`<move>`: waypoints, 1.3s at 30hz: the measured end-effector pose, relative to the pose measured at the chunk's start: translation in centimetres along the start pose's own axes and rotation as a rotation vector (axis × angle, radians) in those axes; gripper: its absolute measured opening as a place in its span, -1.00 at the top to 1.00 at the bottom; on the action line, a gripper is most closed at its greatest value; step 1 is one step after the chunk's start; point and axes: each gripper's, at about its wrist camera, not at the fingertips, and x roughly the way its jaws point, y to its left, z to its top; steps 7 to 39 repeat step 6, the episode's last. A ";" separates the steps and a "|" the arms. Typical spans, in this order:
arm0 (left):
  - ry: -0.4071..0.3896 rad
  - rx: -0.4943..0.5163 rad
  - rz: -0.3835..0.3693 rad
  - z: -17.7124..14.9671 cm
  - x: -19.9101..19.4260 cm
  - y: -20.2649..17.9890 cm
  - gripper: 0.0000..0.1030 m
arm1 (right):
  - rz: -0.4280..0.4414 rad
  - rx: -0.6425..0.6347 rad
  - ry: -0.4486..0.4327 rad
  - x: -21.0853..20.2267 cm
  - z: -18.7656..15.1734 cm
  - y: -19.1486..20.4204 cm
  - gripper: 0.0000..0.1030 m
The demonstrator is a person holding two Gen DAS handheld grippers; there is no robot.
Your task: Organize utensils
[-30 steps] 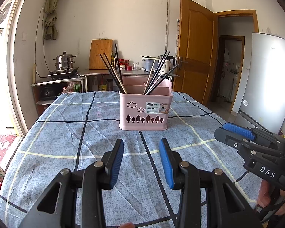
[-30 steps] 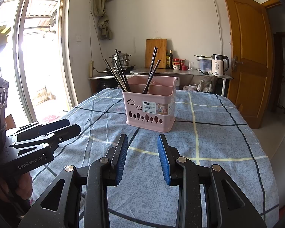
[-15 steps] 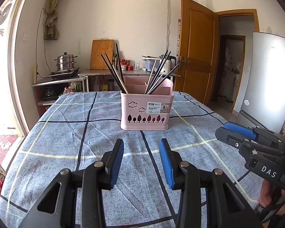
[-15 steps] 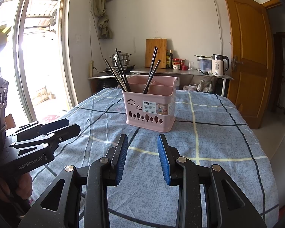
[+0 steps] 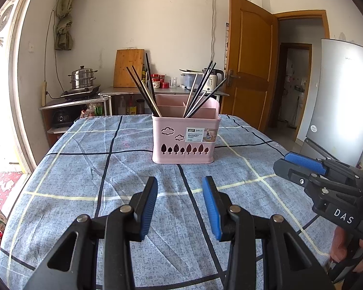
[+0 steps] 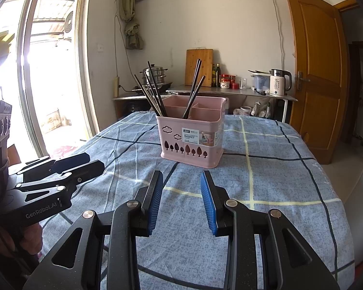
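Pink plastic, smooth and round-cornered, makes up the utensil basket (image 5: 184, 140), which stands on the tabletop's middle, toward the far edge. Its front wall is pierced with cloud and tree cut-outs and carries a sticker reading "BASKET". Inner walls split it into compartments; thin dark chopsticks (image 5: 142, 89) lean out of the left front one, and a second bunch of chopsticks (image 5: 200, 91), one of them pale, fans from the compartment beside it. Blue-grey woven cloth (image 5: 89, 174) with dark and cream grid lines covers the table, creased in places.

Near the tabletop's near edge, the left gripper (image 5: 180, 204) hovers with its ribbed blue pads spread and nothing between them. The right gripper (image 6: 181, 201) is likewise parted and empty. Their black bodies read "GenRobot.AI" on the left one and "DAS" on the right one.
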 end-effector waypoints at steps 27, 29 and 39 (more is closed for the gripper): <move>-0.001 -0.012 0.005 0.1 0.0 0.2 0.21 | 0.001 -0.002 -0.001 -0.1 0.0 0.1 0.35; -0.001 -0.012 0.005 0.1 0.0 0.2 0.21 | 0.001 -0.002 -0.001 -0.1 0.0 0.1 0.35; -0.001 -0.012 0.005 0.1 0.0 0.2 0.21 | 0.001 -0.002 -0.001 -0.1 0.0 0.1 0.35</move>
